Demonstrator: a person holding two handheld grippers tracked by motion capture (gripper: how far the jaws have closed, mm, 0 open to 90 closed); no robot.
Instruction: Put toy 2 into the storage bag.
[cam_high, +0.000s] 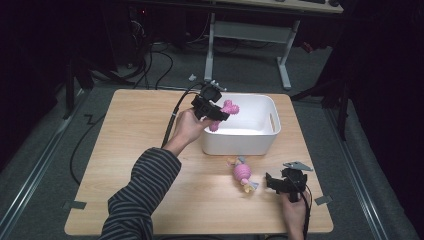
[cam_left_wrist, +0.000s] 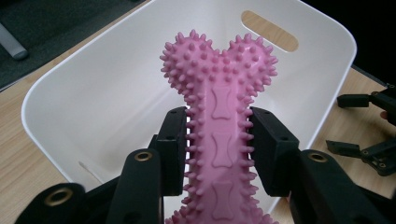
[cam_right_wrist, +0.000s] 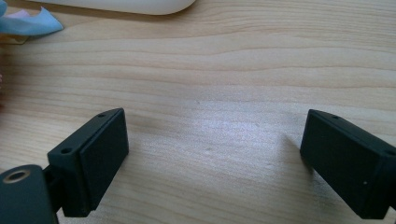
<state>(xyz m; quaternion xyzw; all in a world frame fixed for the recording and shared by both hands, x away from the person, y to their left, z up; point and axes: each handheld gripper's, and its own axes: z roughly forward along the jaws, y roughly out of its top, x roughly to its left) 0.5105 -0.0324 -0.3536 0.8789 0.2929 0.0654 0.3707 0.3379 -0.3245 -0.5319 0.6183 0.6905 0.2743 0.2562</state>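
Note:
A pink spiky bone-shaped toy (cam_left_wrist: 219, 112) is clamped by its shaft in my left gripper (cam_left_wrist: 218, 149), held over the white bin (cam_left_wrist: 107, 93). In the high view the left gripper (cam_high: 212, 107) holds the pink bone (cam_high: 227, 110) above the left part of the bin (cam_high: 260, 140). My right gripper (cam_right_wrist: 215, 158) stands open low over bare wood, nothing between its jaws. In the high view the right gripper (cam_high: 277, 182) sits near the table's front right, just right of a pink ribbed toy (cam_high: 242, 174) with pale tassel ends.
The bin (cam_left_wrist: 299, 70) has a slot handle in its far wall and looks empty inside. A blue scrap of the tasselled toy (cam_right_wrist: 32, 23) shows at the upper left of the right gripper view. The wooden table (cam_high: 125, 170) has open room on its left half.

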